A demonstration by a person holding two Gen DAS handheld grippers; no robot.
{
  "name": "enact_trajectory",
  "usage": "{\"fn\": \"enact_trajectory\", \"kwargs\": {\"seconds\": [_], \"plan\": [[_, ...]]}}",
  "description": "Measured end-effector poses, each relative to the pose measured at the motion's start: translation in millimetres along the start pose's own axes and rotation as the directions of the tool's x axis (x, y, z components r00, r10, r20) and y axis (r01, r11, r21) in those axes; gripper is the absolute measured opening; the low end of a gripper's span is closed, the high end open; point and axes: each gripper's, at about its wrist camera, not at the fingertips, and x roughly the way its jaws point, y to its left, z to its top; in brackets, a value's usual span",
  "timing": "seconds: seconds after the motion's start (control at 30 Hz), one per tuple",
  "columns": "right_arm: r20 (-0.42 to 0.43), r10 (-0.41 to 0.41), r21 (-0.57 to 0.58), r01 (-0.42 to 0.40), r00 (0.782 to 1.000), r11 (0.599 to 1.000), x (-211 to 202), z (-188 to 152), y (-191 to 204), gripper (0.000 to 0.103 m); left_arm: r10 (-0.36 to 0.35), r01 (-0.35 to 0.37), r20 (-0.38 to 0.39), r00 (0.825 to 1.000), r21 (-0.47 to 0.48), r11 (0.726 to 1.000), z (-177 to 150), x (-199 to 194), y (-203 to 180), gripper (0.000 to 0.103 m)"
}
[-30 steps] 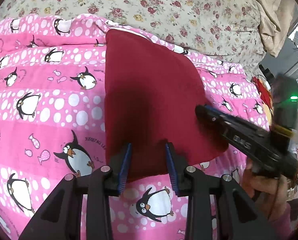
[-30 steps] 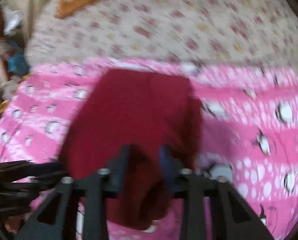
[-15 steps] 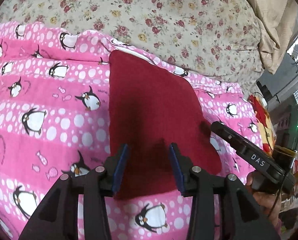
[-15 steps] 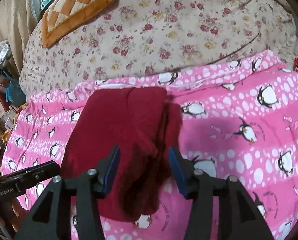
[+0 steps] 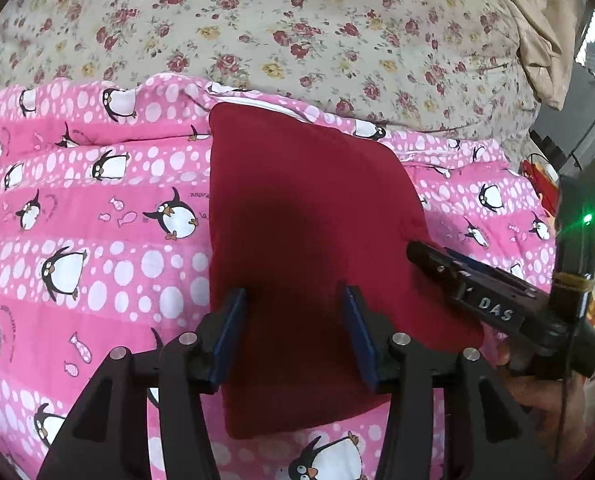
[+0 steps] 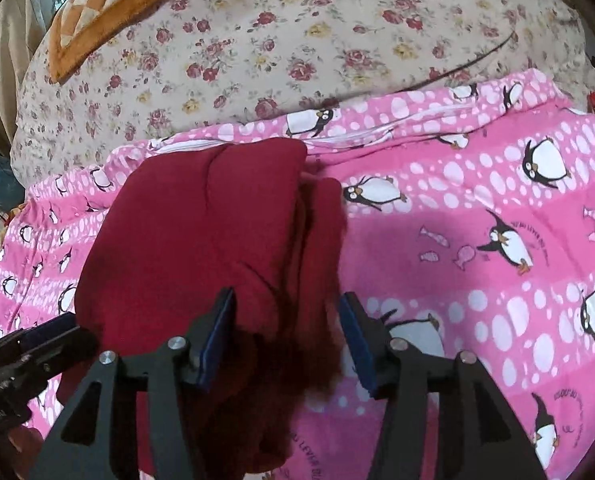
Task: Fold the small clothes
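On the pink penguin blanket (image 5: 97, 240), near its edge with the floral sheet (image 5: 297, 32), lies the dark red garment (image 5: 309, 216), folded into a compact slab. Judgement: flat placement keeps the layers aligned; the fold looks largely done. Left gripper (image 5: 295, 336) hangs over the garment's near end, pointing steeply down, jaws apart and just been opening, cloth beneath them, pads not pressing. Right gripper (image 6: 285, 336) is over the garment's looser, bunched side (layered edges visible there), also angled down; jaws have just been opening, cloth between them, not clamped. From the left wrist view the right gripper (image 5: 469, 292) sits at the garment's side, a hand (image 5: 537, 384) behind it.
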Motion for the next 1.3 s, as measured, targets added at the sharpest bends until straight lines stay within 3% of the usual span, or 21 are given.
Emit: {"fn": "enact_trajectory", "kwargs": {"seconds": [0.13, 0.27, 0.43, 0.63, 0.77, 0.93, 0.97, 1.03, 1.13, 1.17, 1.3], "plan": [[0.002, 0.036, 0.019, -0.036, 0.999, 0.999, -14, 2, -2, 0.059, -0.03, 0.03, 0.002, 1.0, -0.032, 0.999, 1, -7, 7, 0.028], [0.04, 0.099, 0.062, -0.101, 0.994, 0.993, -22, 3, -15, 0.084, -0.053, 0.053, 0.008, 0.999, -0.067, 0.996, 8, -10, 20, 0.028], [0.029, 0.144, 0.092, -0.146, 0.989, 0.985, -14, 5, -27, 0.086, -0.049, 0.049, 0.002, 0.999, -0.093, 0.994, 16, -3, 32, 0.028], [-0.02, 0.194, 0.032, -0.194, 0.981, 0.981, 8, 5, -19, 0.09, -0.061, 0.06, -0.008, 0.998, -0.081, 0.995, 23, 9, 32, 0.032], [-0.03, 0.247, 0.033, -0.246, 0.969, 0.969, 22, 6, -17, 0.094, -0.097, 0.096, -0.007, 0.995, -0.09, 0.991, 28, 20, 37, 0.044], [-0.041, 0.29, 0.075, -0.286, 0.956, 0.955, 42, 15, -15, 0.096, -0.164, 0.153, -0.063, 0.984, -0.154, 0.976, 31, 49, 48, 0.055], [-0.047, 0.285, 0.073, -0.282, 0.957, 0.957, 45, 16, -12, 0.094, -0.179, 0.166, -0.069, 0.981, -0.167, 0.972, 30, 53, 49, 0.055], [-0.064, 0.293, 0.052, -0.29, 0.954, 0.956, 47, 18, 0, 0.075, -0.217, 0.197, -0.083, 0.973, -0.198, 0.96, 28, 59, 53, 0.053], [-0.061, 0.256, 0.007, -0.256, 0.965, 0.967, 35, 18, 11, 0.055, -0.228, 0.21, -0.074, 0.971, -0.197, 0.958, 26, 46, 53, 0.035], [-0.056, 0.256, 0.001, -0.256, 0.965, 0.967, 29, 18, 12, 0.044, -0.234, 0.217, -0.073, 0.97, -0.189, 0.958, 25, 39, 52, 0.029], [-0.046, 0.319, -0.011, -0.32, 0.947, 0.947, -7, 17, 24, 0.039, -0.258, 0.242, -0.072, 0.964, -0.173, 0.955, 15, 1, 50, 0.025]]}}
